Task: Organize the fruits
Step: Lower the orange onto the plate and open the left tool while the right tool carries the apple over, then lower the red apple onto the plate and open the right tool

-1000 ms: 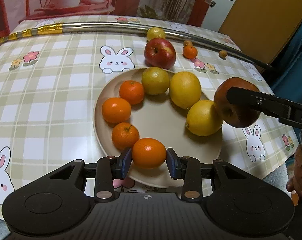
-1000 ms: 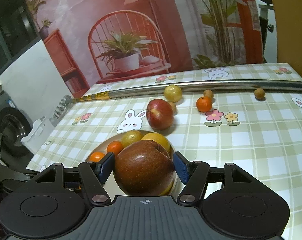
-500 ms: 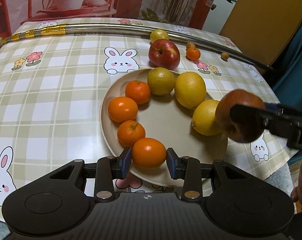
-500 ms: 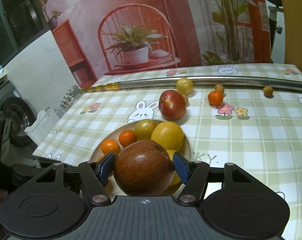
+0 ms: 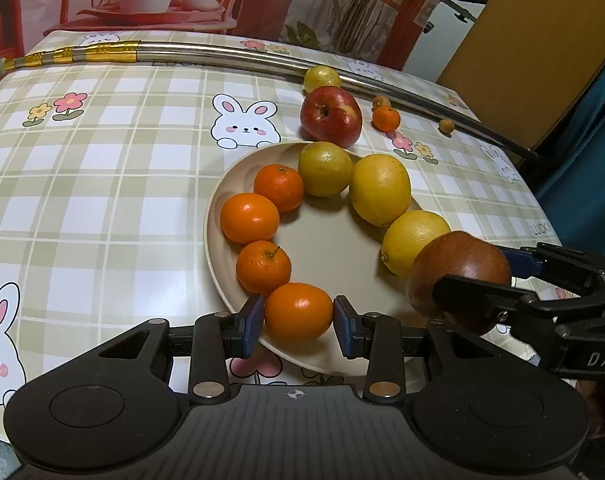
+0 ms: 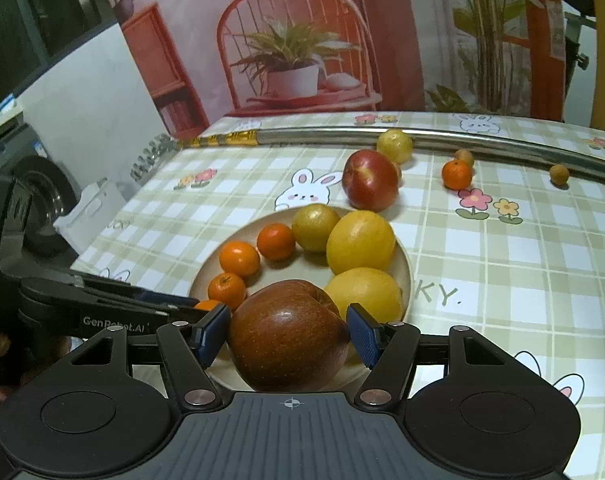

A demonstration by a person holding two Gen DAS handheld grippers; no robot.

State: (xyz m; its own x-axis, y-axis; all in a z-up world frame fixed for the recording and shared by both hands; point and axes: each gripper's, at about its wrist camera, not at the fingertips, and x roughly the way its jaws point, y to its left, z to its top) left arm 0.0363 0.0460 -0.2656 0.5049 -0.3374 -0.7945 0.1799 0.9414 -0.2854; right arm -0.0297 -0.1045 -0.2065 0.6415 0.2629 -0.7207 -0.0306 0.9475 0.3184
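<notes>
A: What is the left claw (image 5: 298, 322) doing?

B: Its blue pads sit on either side of an orange (image 5: 298, 311) at the plate's (image 5: 322, 240) six o'clock rim. The pads look to be touching the peel, and the orange rests on the plate.

A: And the right claw (image 6: 288, 336)?

B: It grips a dark red apple (image 6: 288, 340) between its pads, over the plate's near right edge, about four o'clock in the left camera view. I cannot tell whether the apple touches the plate.

A: What else lies on the plate?

B: Fruit in a ring. Three more oranges run from seven to eleven o'clock: one (image 5: 263, 267) touching the gripped orange, then a second (image 5: 249, 218), then a third (image 5: 279, 187). A small greenish lemon (image 5: 324, 168) sits at twelve, a big lemon (image 5: 380, 189) at one to two, and another lemon (image 5: 412, 242) at three, just beside the held apple.

A: Anything off the plate?

B: On the checked table (image 5: 102, 184), a second red apple (image 5: 331, 116) stands just past the plate at twelve o'clock. Behind it a yellow-green fruit (image 5: 321, 78) rests against a metal rod (image 5: 222, 56). A tiny orange (image 5: 386, 118) lies to the right of that apple, with two small brown fruits (image 5: 446, 125) near the rod.
</notes>
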